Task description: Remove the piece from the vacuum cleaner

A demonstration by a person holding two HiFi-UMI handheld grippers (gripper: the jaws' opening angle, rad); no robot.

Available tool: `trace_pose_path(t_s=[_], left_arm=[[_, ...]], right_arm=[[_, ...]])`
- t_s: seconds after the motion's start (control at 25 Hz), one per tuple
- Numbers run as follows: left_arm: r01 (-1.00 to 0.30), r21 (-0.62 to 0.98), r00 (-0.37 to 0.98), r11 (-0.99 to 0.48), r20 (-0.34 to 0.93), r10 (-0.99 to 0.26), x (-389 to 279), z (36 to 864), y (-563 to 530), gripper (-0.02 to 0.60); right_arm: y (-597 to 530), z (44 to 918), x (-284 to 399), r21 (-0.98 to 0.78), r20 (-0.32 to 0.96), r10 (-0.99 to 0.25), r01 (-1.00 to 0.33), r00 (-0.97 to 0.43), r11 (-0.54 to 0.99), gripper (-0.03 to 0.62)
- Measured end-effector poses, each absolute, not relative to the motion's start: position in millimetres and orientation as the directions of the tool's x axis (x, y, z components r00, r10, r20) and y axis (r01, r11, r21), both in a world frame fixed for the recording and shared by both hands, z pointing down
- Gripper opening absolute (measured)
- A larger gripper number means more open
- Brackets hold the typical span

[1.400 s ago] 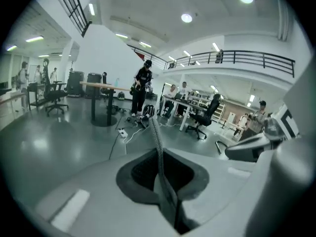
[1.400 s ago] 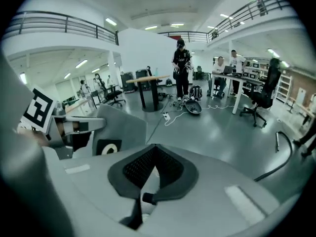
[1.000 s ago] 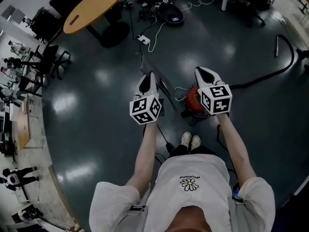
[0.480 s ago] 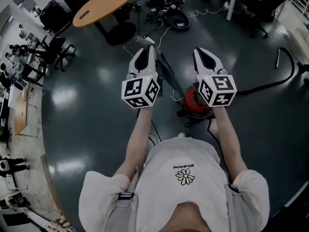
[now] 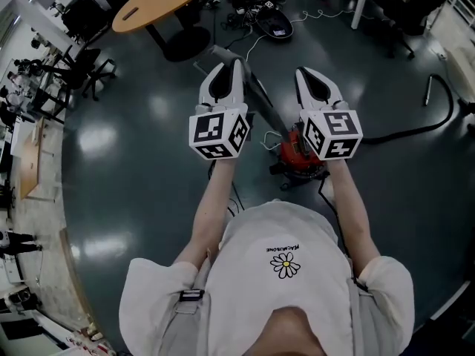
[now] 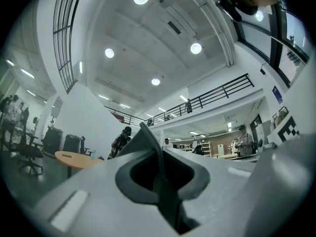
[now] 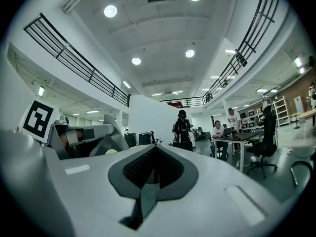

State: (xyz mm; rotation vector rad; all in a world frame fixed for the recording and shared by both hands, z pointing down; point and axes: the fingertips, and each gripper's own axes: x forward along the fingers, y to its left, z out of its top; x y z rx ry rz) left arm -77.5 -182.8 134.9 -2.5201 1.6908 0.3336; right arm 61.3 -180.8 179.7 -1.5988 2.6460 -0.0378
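A red vacuum cleaner (image 5: 294,153) stands on the dark floor just in front of the person, partly hidden under my right gripper's marker cube. A grey wand (image 5: 256,95) slants from it up and to the left, passing between the two grippers. My left gripper (image 5: 228,67) is held up above the wand with its jaws shut and nothing between them. My right gripper (image 5: 303,74) hovers above the vacuum, also shut and empty. Both gripper views look out level across the hall, with the closed jaws (image 6: 144,128) (image 7: 153,148) in front and no vacuum in sight.
A black hose (image 5: 415,127) runs from the vacuum to the right and curves up to a nozzle (image 5: 428,87). An orange oval table (image 5: 152,2) and black chairs (image 5: 82,13) stand at the back left. Cables and a black case (image 5: 272,25) lie beyond. A person (image 7: 181,127) stands ahead.
The person has stepped closer to the vacuum; the shoes are out of sight now. Both grippers have come up and forward over the vacuum and the wand, still shut.
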Motion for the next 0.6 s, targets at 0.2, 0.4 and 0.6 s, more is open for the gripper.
trace_pose_path(t_s=[0.2, 0.4, 0.6], left_arm=[[-0.922, 0.028, 0.37, -0.385, -0.226, -0.901, -76.4, 132.3, -186.0, 0.026], [-0.923, 0.036, 0.367, -0.384, -0.225, -0.903, -81.2, 136.0, -189.0, 0.028], [-0.92, 0.043, 0.373, -0.391, -0.216, -0.902, -78.7, 141.8, -188.3, 0.028]], right_arm=[[-184.3, 181.9, 56.5, -0.048, -0.027, -0.883, -0.881, -0.469, 0.47, 0.02], [-185.3, 185.5, 51.5, -0.033, -0.024, -0.88, -0.88, -0.474, 0.474, 0.02], [-183.3, 189.1, 55.2, -0.031, -0.016, -0.884, -0.884, -0.467, 0.467, 0.02]])
